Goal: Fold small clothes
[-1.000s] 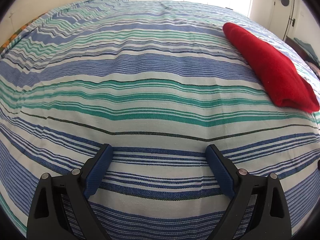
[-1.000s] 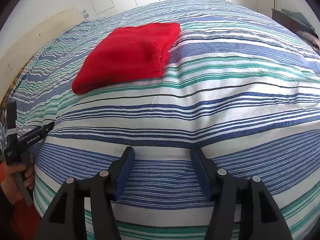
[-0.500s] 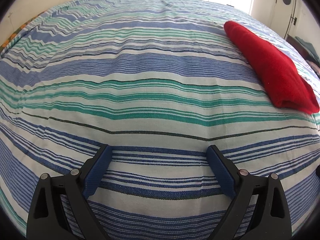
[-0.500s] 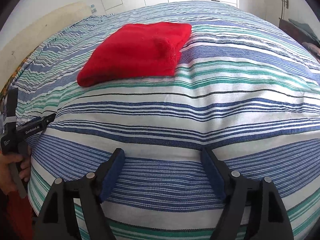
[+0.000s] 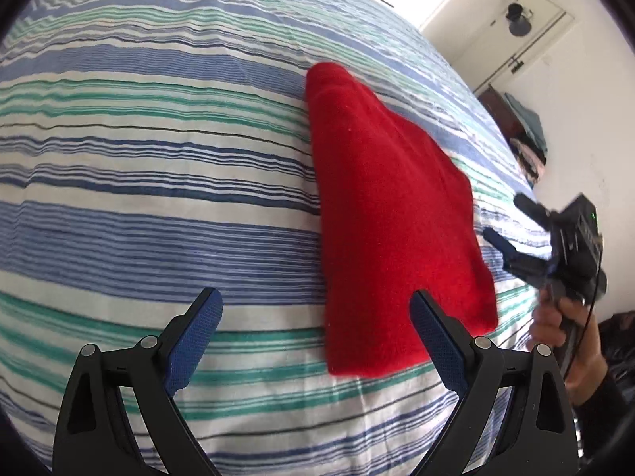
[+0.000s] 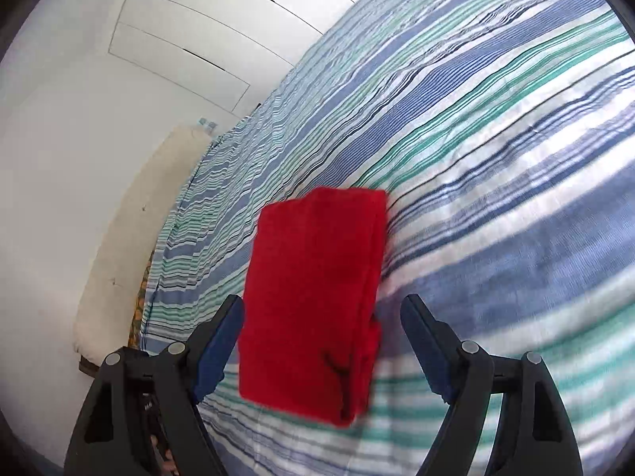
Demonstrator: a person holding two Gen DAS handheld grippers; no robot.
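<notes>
- Left gripper: jaws spread wide with nothing between the blue pads. Bare striped bedspread shows through the gap; only the right-hand pad overlaps the cloth's near edge in the view, and I cannot tell whether it touches.
- Red folded garment: it lies flat on the bed, a compact, already doubled-over bundle. From the left wrist camera it sits at about 1 o'clock from the jaw gap, its long axis running from the near edge away toward 11 o'clock, where it narrows.
- Right gripper: jaws stand open, having just widened, and grip nothing. In its own view the garment fills the gap at 12 o'clock, long axis pointing almost straight away along the fingers, with the near end between the pads but clear of both.
- From the left wrist camera that right gripper appears at 3 o'clock, held in a hand just off the garment's right flank.
- Judgement: the right gripper is the better lined up, straddling the bundle's short width; the left would need to shift toward 1 o'clock to bracket the near edge. The folding looks nearly or fully done.
</notes>
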